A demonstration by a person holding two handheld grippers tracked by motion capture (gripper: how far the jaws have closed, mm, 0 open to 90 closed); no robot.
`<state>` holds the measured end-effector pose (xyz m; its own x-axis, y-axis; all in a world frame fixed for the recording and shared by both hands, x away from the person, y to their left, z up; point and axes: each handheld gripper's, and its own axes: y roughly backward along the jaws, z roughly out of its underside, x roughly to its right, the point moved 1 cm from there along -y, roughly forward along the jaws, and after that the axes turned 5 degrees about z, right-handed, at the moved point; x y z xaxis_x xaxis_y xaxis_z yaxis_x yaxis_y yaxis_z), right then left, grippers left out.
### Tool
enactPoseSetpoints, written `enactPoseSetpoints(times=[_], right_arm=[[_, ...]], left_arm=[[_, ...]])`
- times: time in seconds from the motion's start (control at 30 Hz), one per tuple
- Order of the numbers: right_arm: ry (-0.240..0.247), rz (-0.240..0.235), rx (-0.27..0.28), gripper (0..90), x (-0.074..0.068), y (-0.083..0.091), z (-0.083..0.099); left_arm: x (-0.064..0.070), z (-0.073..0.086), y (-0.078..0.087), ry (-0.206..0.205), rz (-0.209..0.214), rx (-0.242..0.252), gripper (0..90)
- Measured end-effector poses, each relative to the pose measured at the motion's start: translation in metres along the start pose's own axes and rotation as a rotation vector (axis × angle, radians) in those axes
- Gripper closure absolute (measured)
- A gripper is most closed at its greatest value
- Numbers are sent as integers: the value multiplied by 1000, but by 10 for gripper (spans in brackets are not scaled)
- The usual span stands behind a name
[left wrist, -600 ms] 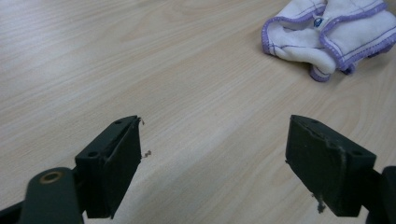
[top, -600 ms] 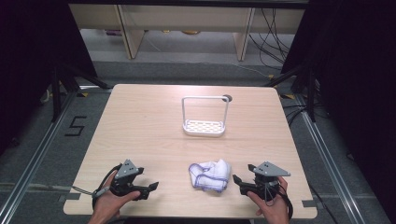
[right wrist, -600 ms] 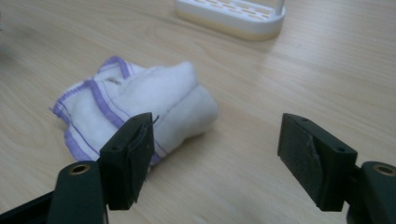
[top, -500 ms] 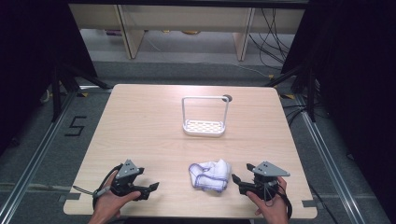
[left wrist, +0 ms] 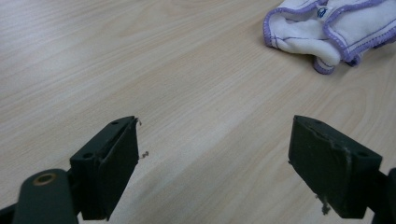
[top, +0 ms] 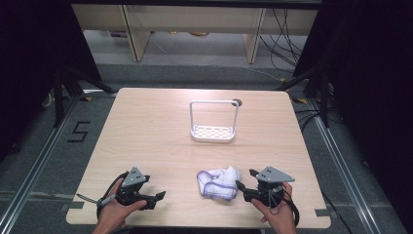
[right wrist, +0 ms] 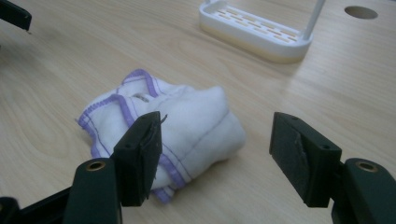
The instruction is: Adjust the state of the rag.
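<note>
Wood bench [top: 146,126] on grey floor [top: 44,161]. Cloth [top: 218,182] near front edge, crumpled, no clear axis. L gripper [top: 157,199] and R gripper [top: 243,183] both released.

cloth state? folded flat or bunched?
Bunched. The cloth lies in a crumpled heap on the table, its purple hem looping over itself, not flat or squared.
</note>
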<state>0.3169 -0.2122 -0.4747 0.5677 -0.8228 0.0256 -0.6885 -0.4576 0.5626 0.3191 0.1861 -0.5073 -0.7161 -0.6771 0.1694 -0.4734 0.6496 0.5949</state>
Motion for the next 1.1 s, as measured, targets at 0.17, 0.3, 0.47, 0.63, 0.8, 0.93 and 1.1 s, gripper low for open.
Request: enactPoseSetpoints(times=[0.17, 0.3, 0.47, 0.63, 0.8, 0.93, 1.1], right_arm=[[46, -38, 11, 342, -4, -7, -12], [104, -92, -2, 397, -19, -15, -22], [194, -128, -10, 471, -33, -24, -32], [255, -173, -78, 570, -44, -43, -37], [295, -193, -124, 630, -48, -59, -37], [310, -204, -129, 665, -50, -71, -37], [356, -213, -154, 883, -52, -78, -34]], left_arm=[[0, 1, 1, -10, -7, -20, 155], [0, 1, 1, -7, -16, -20, 153], [-1, 1, 0, -9, -15, -24, 153], [-2, 1, 0, -7, -17, -18, 152], [-2, 1, 0, -5, -20, -17, 151], [-3, 1, 1, -18, -23, -26, 152], [-3, 1, 0, -12, -20, -22, 153]])
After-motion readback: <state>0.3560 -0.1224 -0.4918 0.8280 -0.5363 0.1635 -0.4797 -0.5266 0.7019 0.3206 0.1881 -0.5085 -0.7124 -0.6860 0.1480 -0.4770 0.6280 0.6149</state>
